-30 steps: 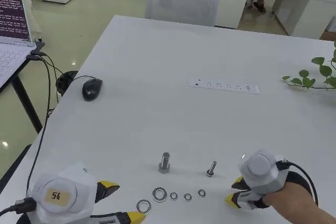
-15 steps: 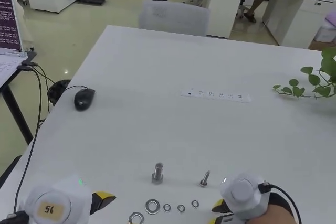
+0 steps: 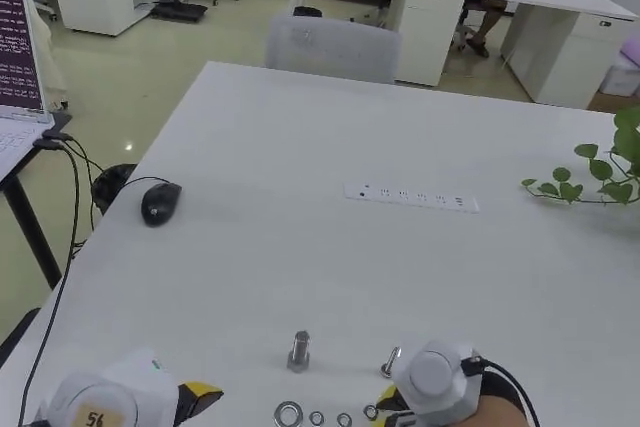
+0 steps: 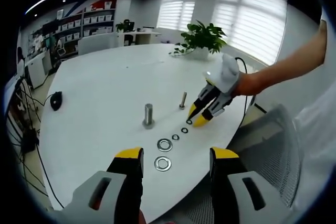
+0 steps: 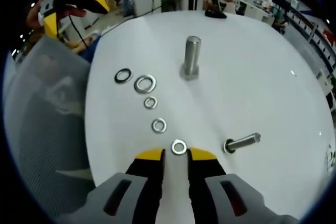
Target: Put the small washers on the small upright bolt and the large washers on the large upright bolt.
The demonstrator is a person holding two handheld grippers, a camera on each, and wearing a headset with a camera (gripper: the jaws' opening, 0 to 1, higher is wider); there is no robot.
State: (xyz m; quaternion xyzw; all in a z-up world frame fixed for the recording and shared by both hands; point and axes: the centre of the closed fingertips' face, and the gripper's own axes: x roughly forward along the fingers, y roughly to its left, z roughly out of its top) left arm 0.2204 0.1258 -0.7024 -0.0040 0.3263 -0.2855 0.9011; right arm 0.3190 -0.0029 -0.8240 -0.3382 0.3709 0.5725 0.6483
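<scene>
We hold the right gripper (image 5: pixel 177 156) low over the white tabletop (image 5: pixel 273 66). Its yellow-tipped jaws are parted by a narrow gap and grip nothing. The nearest small steel washer (image 5: pixel 179 147) lies flat just ahead of its tips, and we judge it the first pick. The small upright steel bolt (image 5: pixel 242 142) stands just right of this claw, so the carry should be short. Two further small washers (image 5: pixel 159 125), then two large steel washers (image 5: pixel 145 83), run in a line away from it. The large upright hex-head bolt (image 5: pixel 191 56) stands beyond them. The left gripper (image 4: pixel 176 156) waits with its jaws wide apart and empty, the large washers directly ahead of it. Its view shows the right claw from the side, sloping down to the end of the washer row. The right gripper view shows instead how the jaw gap lines up on that washer.
</scene>
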